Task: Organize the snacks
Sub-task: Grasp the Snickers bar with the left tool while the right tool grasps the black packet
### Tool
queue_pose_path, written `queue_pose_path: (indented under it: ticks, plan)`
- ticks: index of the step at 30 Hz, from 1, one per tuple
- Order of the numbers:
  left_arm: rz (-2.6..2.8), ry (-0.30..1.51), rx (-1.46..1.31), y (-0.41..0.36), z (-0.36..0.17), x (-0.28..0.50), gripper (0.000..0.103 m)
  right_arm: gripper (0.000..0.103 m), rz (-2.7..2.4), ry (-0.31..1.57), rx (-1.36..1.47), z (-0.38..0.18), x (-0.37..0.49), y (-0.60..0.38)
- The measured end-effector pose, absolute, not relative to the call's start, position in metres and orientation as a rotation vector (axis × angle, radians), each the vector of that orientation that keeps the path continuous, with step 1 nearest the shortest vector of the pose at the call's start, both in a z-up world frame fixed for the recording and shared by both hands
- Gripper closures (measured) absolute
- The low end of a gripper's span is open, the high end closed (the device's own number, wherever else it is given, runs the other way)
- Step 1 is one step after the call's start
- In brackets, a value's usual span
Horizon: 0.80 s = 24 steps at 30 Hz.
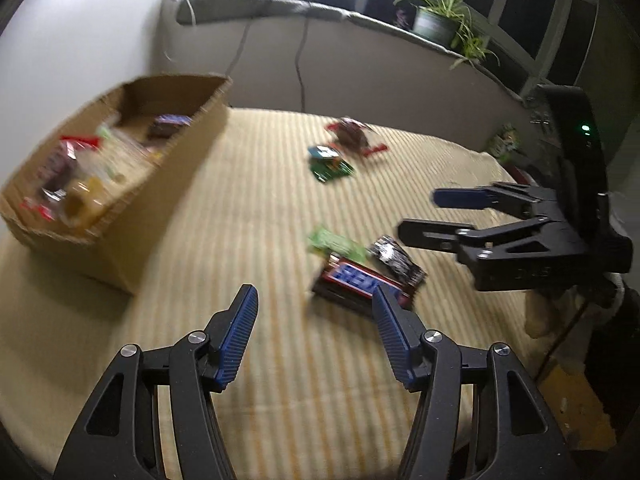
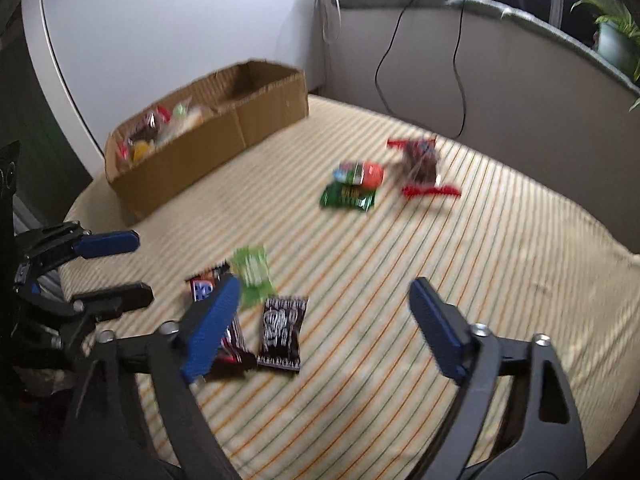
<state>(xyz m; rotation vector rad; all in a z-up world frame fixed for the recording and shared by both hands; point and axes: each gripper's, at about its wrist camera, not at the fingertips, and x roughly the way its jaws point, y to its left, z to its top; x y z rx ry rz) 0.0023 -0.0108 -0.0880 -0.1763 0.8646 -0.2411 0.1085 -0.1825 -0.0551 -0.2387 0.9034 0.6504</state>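
Observation:
A cardboard box (image 1: 168,184) (image 2: 256,116) holding several snacks stands at the left of a striped cloth. Loose snacks lie on the cloth: a Snickers bar (image 1: 356,284) (image 2: 204,286), a light green packet (image 1: 336,242) (image 2: 252,270), a black-and-white packet (image 1: 396,260) (image 2: 282,332), a dark green packet (image 1: 332,168) (image 2: 348,198), an orange-and-green packet (image 2: 360,172) and a red-ended brown packet (image 1: 354,136) (image 2: 420,164). My left gripper (image 1: 316,308) (image 2: 136,268) is open and empty, just before the Snickers bar. My right gripper (image 2: 324,300) (image 1: 418,214) is open and empty above the near packets.
The cloth (image 1: 260,220) (image 2: 440,280) covers a flat surface against a white wall. A grey ledge (image 1: 280,4) behind carries a potted plant (image 1: 436,16) (image 2: 616,36), with cables (image 2: 460,60) hanging down.

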Motion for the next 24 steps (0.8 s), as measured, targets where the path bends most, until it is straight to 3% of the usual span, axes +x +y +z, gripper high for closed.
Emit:
queue_pose_path:
  ticks: [6,16,24]
  plan:
    - [-0.299,0.923,-0.253,-0.018,-0.099,0.006,0.061,0.039,0.701,0.979,-0.213,-0.073,0.11,-0.181]
    - [-0.319,0.959,-0.253,-0.035,-0.105,0.02,0.058,0.051,0.715,1.014,-0.234,-0.087,0.109,-0.178]
    - [-0.275,0.956,-0.185,-0.054,-0.106,0.032,0.053,0.071,0.686,1.009,-0.264,-0.086,0.11,-0.185]
